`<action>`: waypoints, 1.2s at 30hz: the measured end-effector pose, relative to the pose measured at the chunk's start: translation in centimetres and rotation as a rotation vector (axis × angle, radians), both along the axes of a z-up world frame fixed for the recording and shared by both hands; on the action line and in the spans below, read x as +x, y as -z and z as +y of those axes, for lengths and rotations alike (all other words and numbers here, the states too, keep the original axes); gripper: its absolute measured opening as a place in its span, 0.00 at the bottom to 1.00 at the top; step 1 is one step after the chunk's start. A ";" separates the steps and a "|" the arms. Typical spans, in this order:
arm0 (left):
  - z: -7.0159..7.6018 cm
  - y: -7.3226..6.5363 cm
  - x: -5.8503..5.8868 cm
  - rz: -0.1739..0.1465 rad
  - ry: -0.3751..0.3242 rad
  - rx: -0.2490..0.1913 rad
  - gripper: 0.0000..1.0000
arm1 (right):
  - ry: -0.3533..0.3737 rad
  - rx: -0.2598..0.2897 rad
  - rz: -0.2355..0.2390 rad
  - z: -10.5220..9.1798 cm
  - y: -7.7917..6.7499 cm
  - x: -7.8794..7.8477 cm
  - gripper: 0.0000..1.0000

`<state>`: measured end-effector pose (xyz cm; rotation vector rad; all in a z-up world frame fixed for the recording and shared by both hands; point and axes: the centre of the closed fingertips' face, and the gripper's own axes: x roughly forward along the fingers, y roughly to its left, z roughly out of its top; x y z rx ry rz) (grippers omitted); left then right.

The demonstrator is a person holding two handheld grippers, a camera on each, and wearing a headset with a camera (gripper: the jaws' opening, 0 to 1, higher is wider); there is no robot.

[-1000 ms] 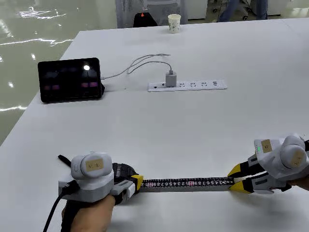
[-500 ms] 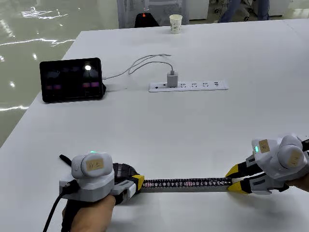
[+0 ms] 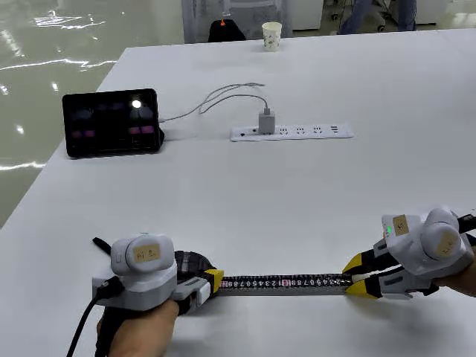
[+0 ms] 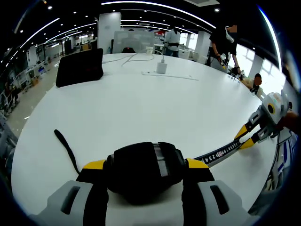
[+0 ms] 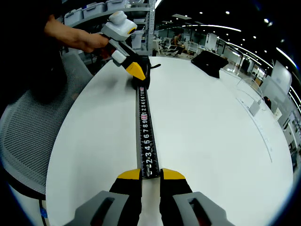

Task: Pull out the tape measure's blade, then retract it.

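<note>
The black tape measure case [image 3: 192,264] sits on the white table near the front left, and my left gripper [image 3: 204,282] is shut on it. In the left gripper view the case [image 4: 143,169] sits between the yellow-tipped jaws of the left gripper [image 4: 146,165]. The black blade [image 3: 282,282] runs flat to the right, pulled out. My right gripper [image 3: 353,277] is shut on the blade's end. In the right gripper view the blade [image 5: 143,127] runs from the right gripper [image 5: 151,174] to the case [image 5: 143,77], which the left gripper [image 5: 134,66] holds.
A dark tablet [image 3: 111,123] stands at the left. A white power strip [image 3: 312,132] with a charger [image 3: 265,120] and cable lies mid-table. A paper cup [image 3: 272,35] is at the far edge. The case's black strap [image 3: 100,245] trails left.
My right gripper has moved a little to the left, toward the case, with the blade's end in it. The exposed blade is slightly shorter. The left gripper has held still.
</note>
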<state>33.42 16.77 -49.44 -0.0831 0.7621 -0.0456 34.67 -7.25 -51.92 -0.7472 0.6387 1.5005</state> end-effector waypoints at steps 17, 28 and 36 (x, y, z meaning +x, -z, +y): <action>0.1 0.0 0.0 0.001 0.005 -0.009 0.58 | -0.005 0.015 0.013 1.5 -0.1 -0.3 0.10; 0.0 0.0 0.0 0.005 0.009 -0.011 0.58 | -0.007 0.017 0.017 2.1 0.0 -0.4 0.10; 0.0 0.0 0.0 0.007 0.012 -0.011 0.58 | -0.011 0.023 0.020 2.7 0.0 -0.6 0.10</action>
